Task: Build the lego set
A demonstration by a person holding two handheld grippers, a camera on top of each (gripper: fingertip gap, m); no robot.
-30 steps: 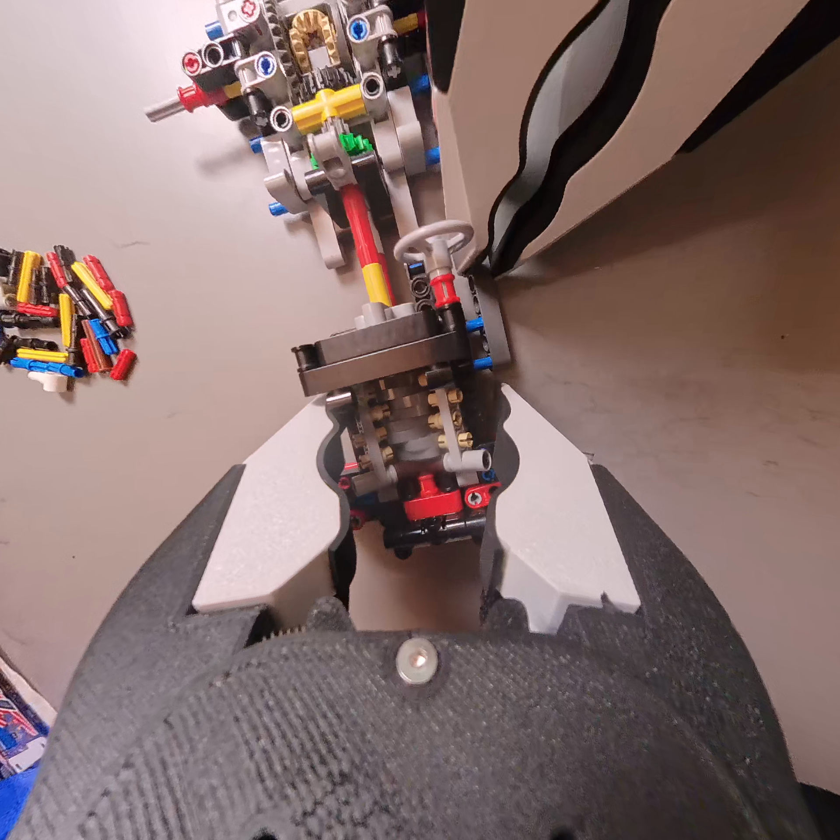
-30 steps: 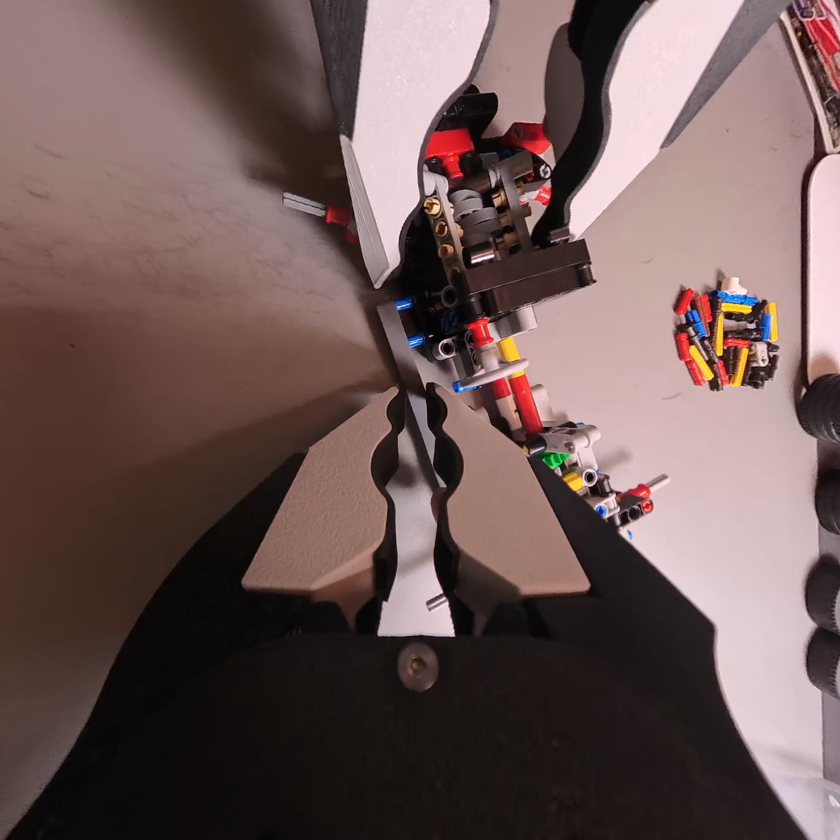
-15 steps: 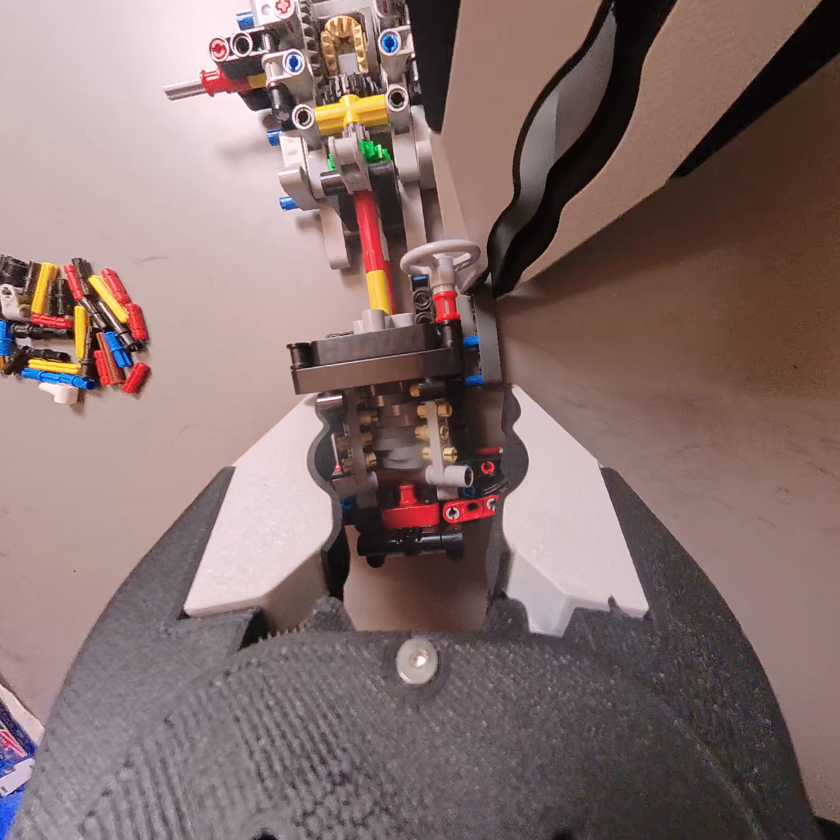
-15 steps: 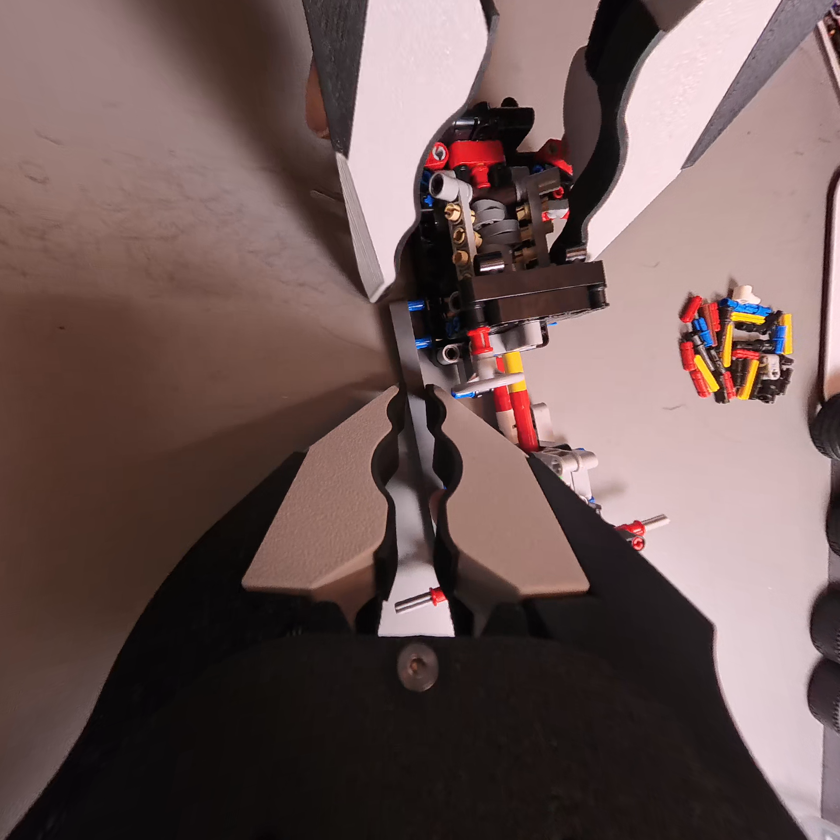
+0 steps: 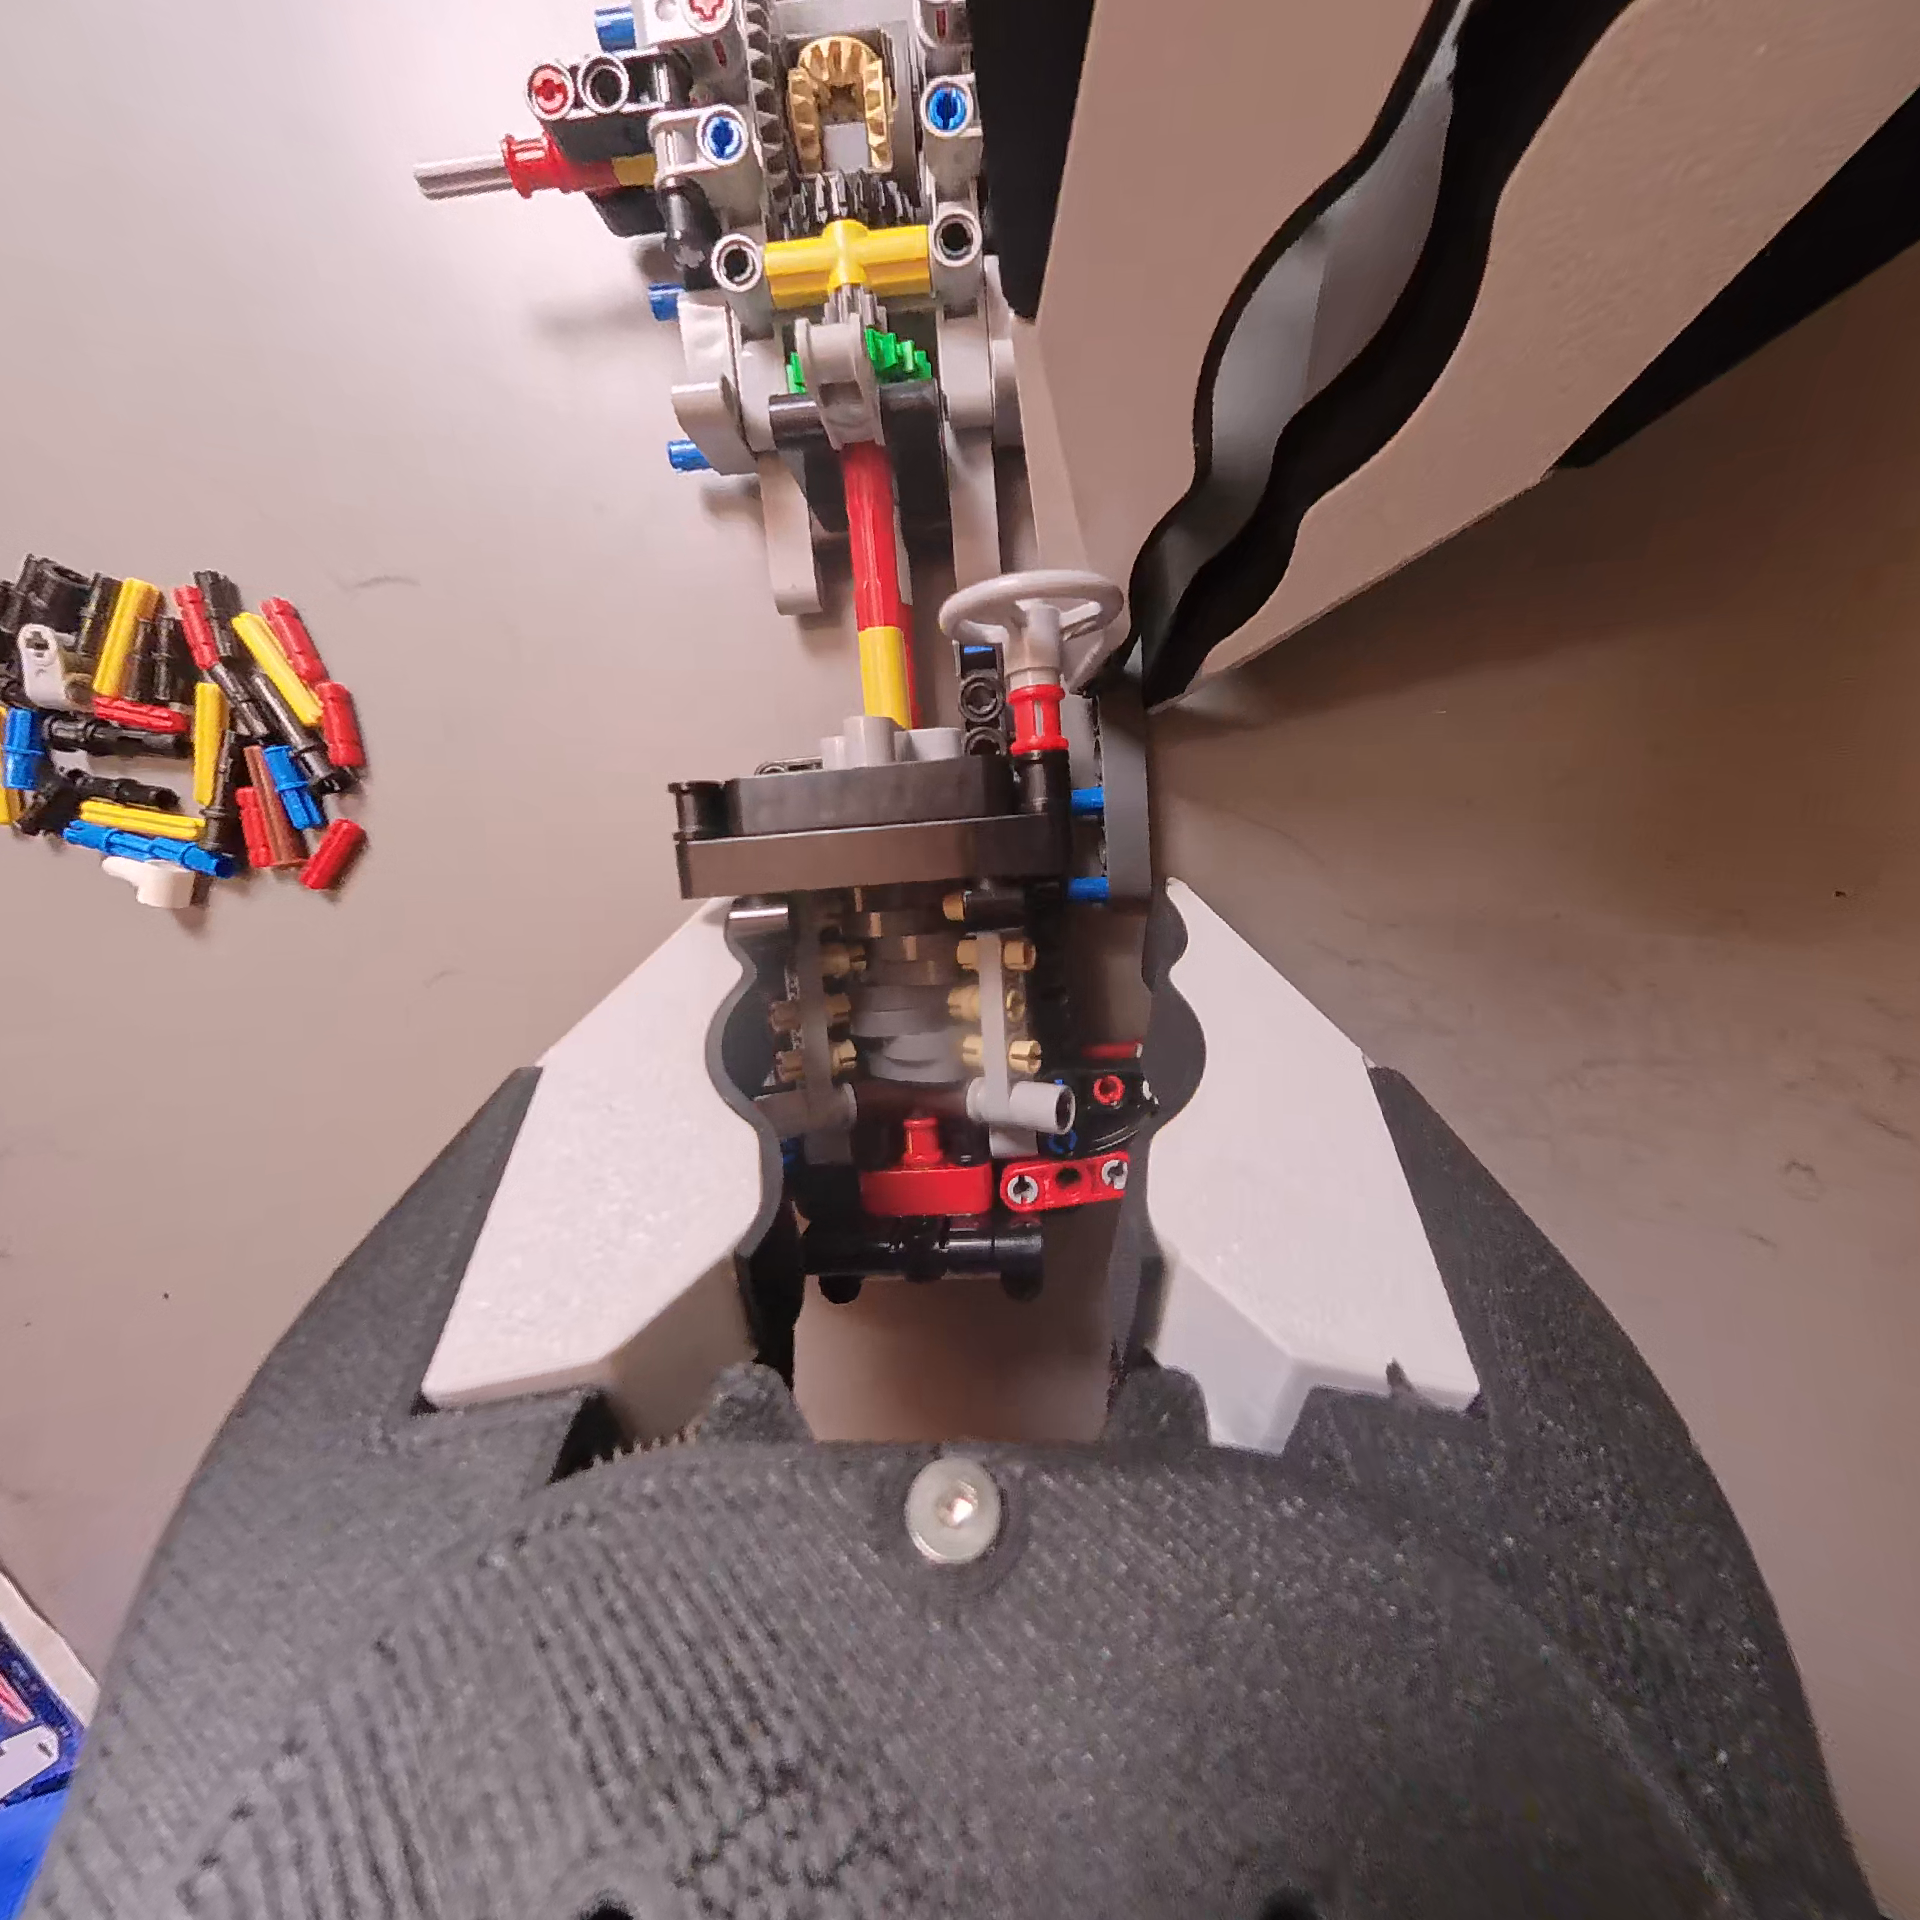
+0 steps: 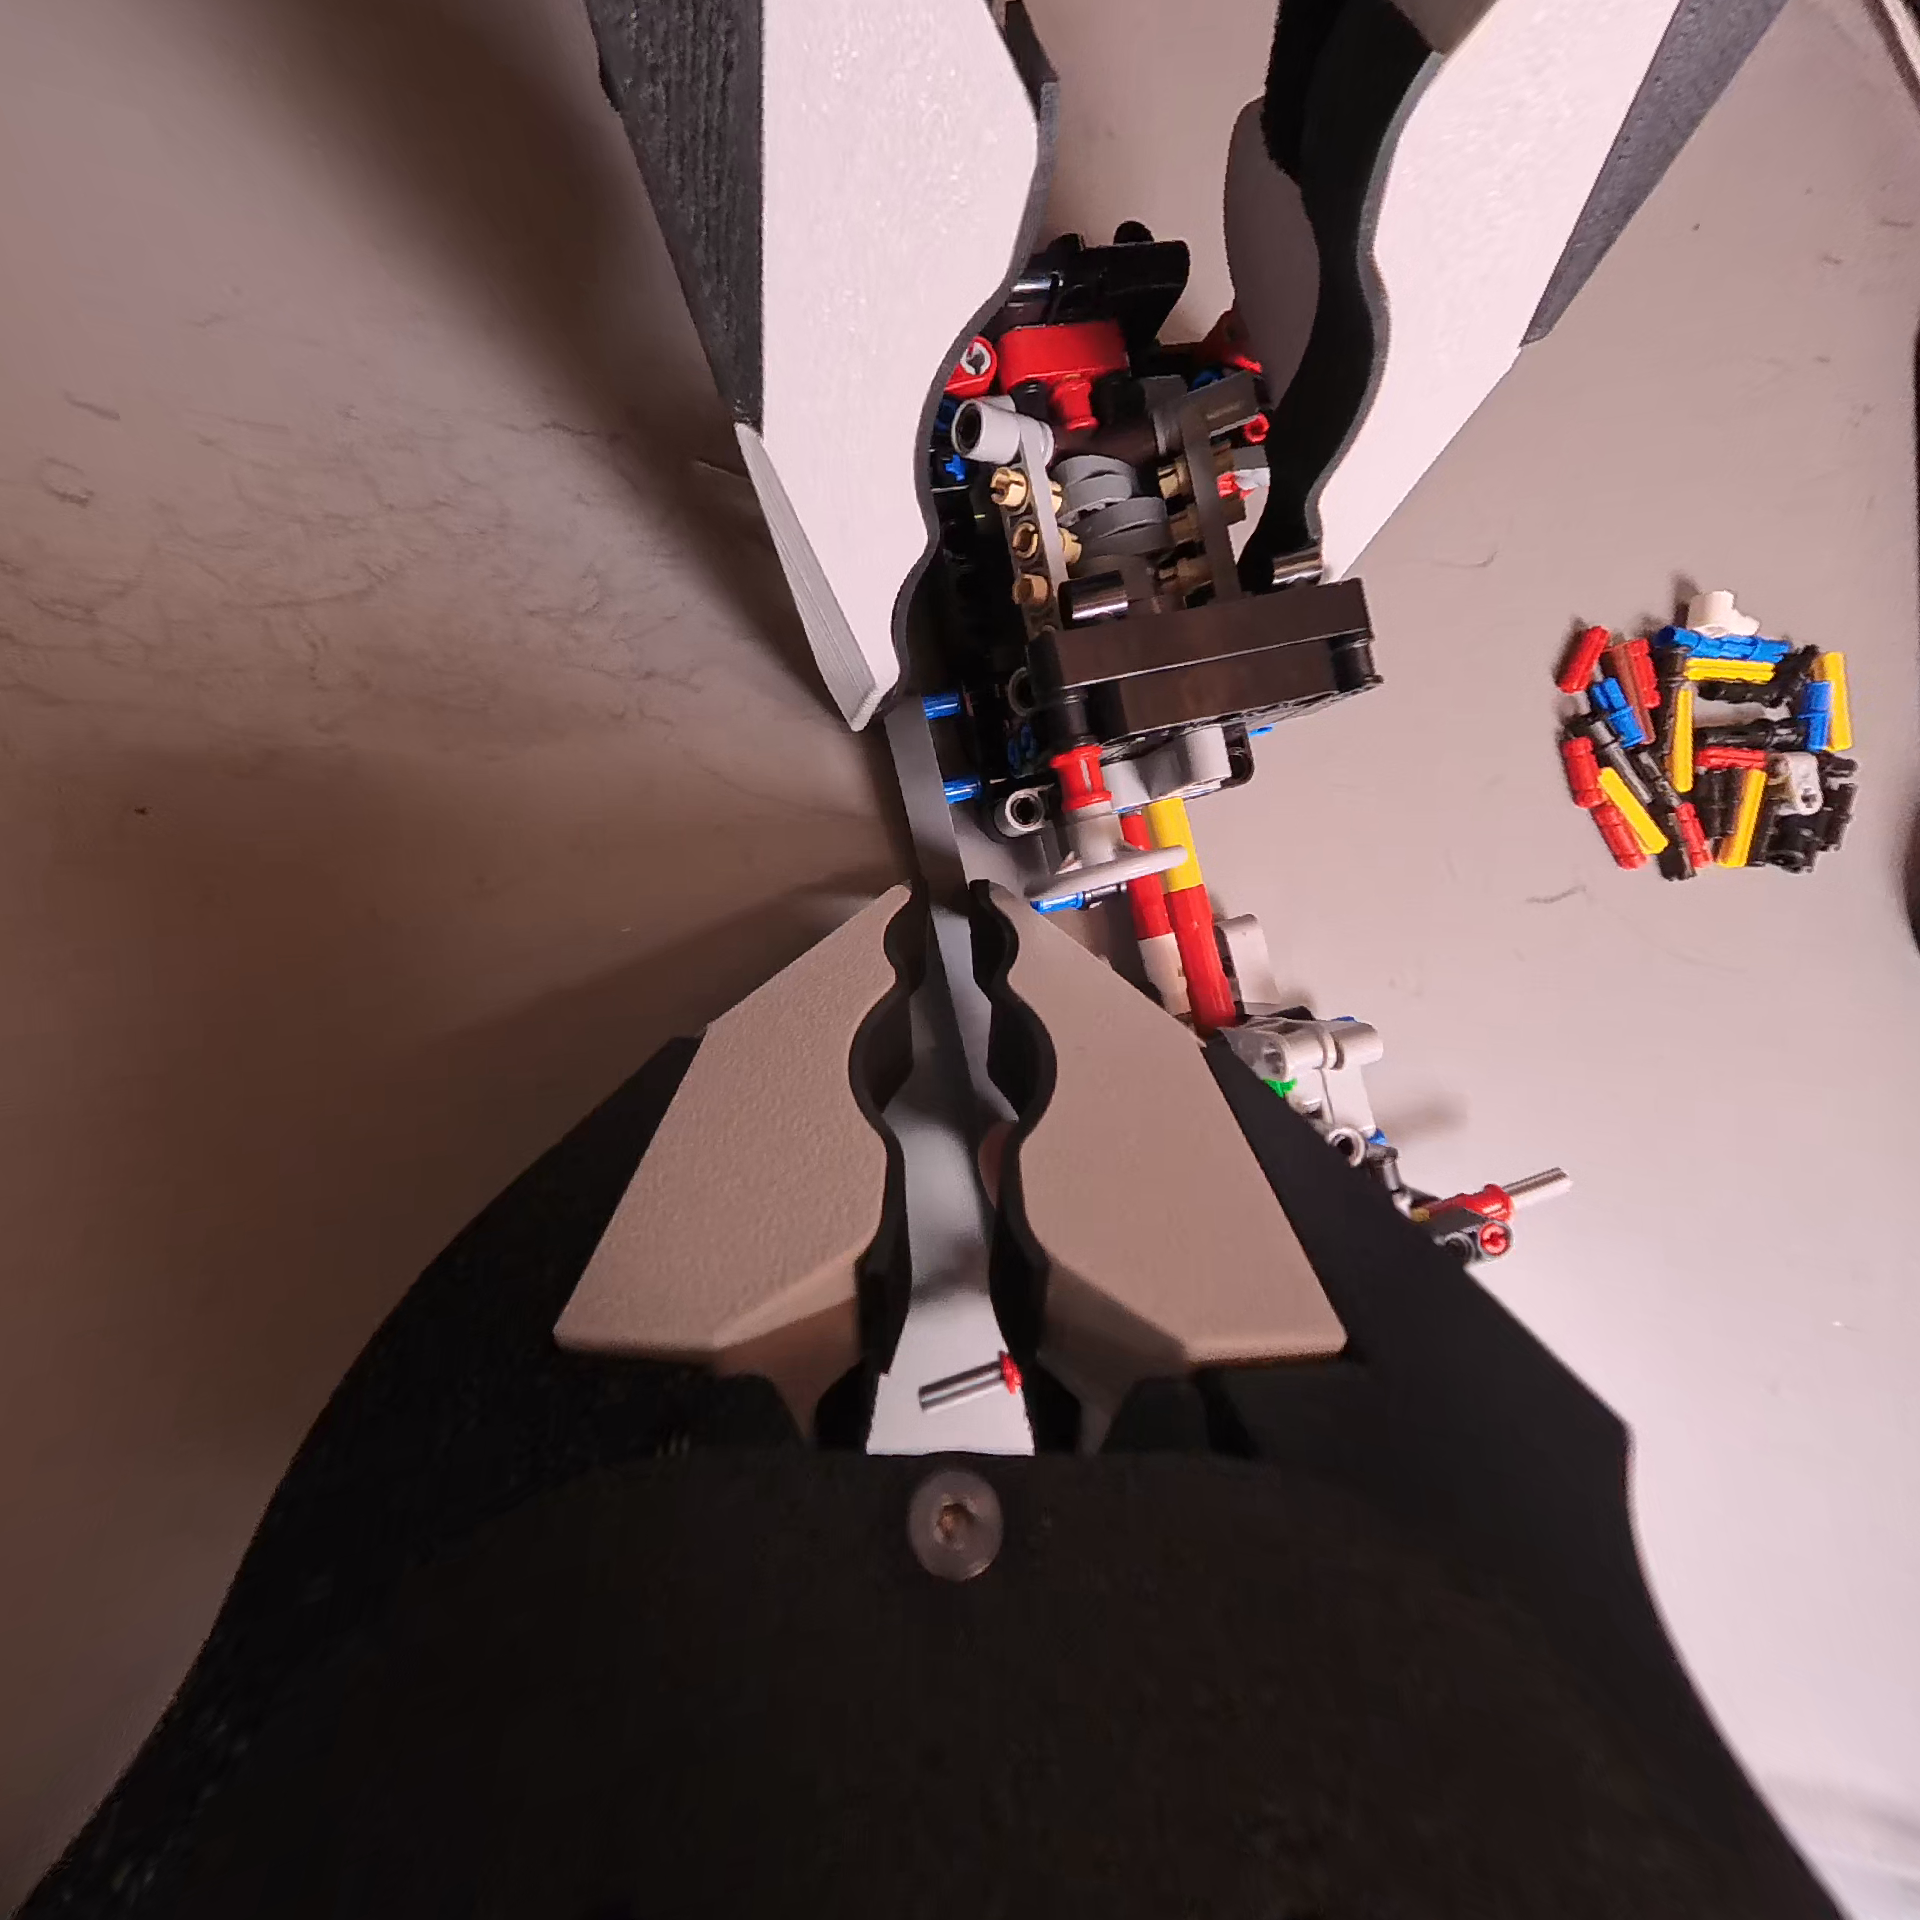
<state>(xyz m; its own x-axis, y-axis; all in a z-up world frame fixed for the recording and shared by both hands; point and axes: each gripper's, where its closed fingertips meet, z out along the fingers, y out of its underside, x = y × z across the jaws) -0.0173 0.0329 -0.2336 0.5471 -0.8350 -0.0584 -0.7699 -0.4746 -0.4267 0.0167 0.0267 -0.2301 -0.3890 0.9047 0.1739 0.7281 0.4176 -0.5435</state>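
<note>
The lego model (image 5: 873, 821) is a long Technic chassis with a black frame, a red and yellow axle, a grey steering wheel and gears at its far end. My left gripper (image 5: 945, 904) is shut on its engine end, white fingers on both sides. The model also shows in the right wrist view (image 6: 1195, 665), with the left gripper (image 6: 1101, 644) at the top. My right gripper (image 6: 945, 894) is shut on a long grey beam (image 6: 940, 997) along the model's side. In the left wrist view the right gripper (image 5: 1132, 665) is at the upper right, beside the steering wheel.
A pile of loose coloured pins (image 5: 177, 738) lies on the tan table left of the model, and shows at the right in the right wrist view (image 6: 1704, 748). A blue booklet corner (image 5: 21, 1725) is at the bottom left. A grey axle with a red bush (image 6: 966, 1387) shows between the right fingers. The gap from one gripper's tips to the other's is roughly 4 cm.
The model has swung slightly and now lies straighter between the two grippers. Both grippers kept their hold. The axle behind the right fingers came further into view.
</note>
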